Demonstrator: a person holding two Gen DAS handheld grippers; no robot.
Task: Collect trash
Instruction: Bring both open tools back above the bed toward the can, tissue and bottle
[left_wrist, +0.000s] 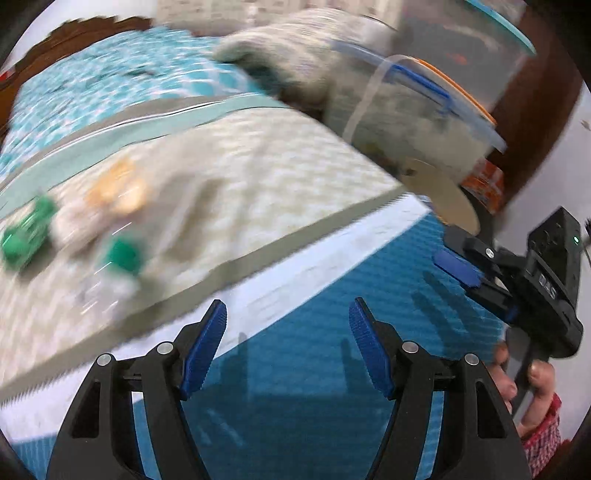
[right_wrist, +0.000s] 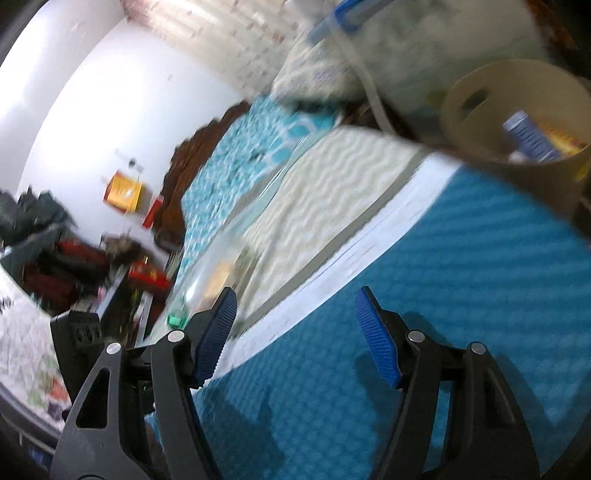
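Both views are motion-blurred. Trash lies on a cream quilted cover (left_wrist: 258, 173) at the left: two green crumpled pieces (left_wrist: 26, 236) (left_wrist: 123, 254), an orange-tan wrapper (left_wrist: 118, 188) and a clear wrapper (left_wrist: 99, 291). My left gripper (left_wrist: 288, 343) is open and empty over the blue mat (left_wrist: 314, 369), short of the trash. My right gripper (right_wrist: 295, 332) is open and empty over the same mat (right_wrist: 443, 277); it also shows in the left wrist view (left_wrist: 461, 266) at the right. A beige bin (right_wrist: 517, 136) holding packets stands at the upper right.
A clear plastic container with blue and orange lids (left_wrist: 424, 99) and a grey pillow (left_wrist: 303, 51) sit at the far end. A teal patterned bedspread (left_wrist: 110, 74) lies beyond the cover. Cluttered furniture (right_wrist: 74, 258) stands by the white wall on the left.
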